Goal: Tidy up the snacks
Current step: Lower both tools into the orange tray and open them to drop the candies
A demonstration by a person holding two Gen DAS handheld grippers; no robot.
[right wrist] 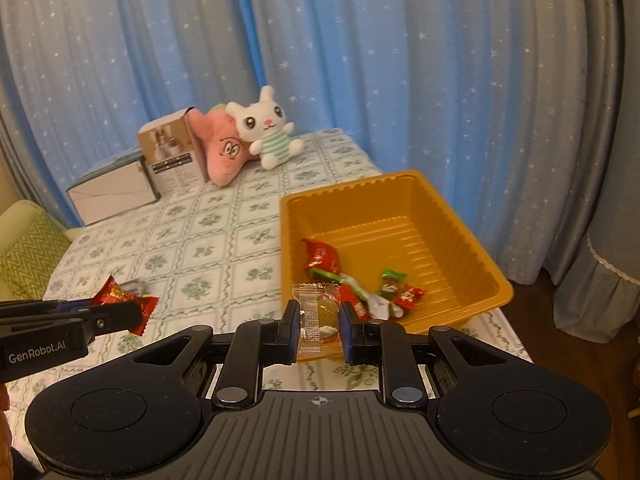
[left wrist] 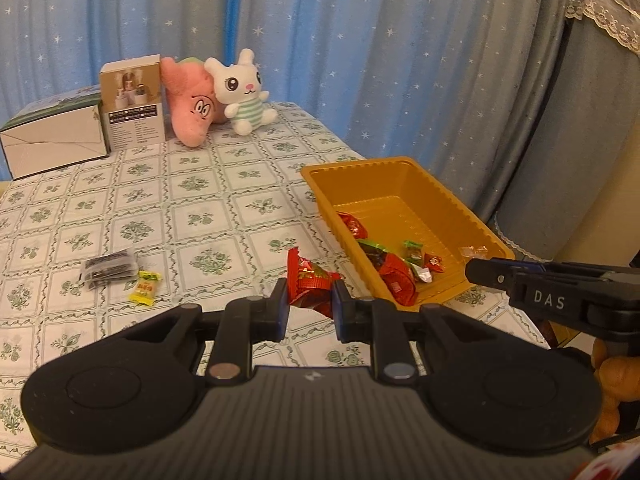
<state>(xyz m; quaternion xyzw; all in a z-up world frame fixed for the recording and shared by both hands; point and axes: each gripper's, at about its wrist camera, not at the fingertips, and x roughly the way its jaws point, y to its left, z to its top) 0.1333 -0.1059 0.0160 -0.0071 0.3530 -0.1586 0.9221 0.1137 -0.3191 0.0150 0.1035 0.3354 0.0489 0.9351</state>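
Note:
My left gripper is shut on a red wrapped snack, held above the tablecloth just left of the orange tray. My right gripper is shut on a clear-wrapped yellow candy, held at the tray's near left corner. The tray holds several red and green wrapped snacks. A yellow candy and a dark packet lie on the table at the left. The left gripper with its red snack also shows in the right wrist view, and the right gripper shows in the left wrist view.
Two plush toys and two boxes stand at the table's far edge. Blue star curtains hang behind. The tray sits near the table's right edge. A green cushion is off the table's left side.

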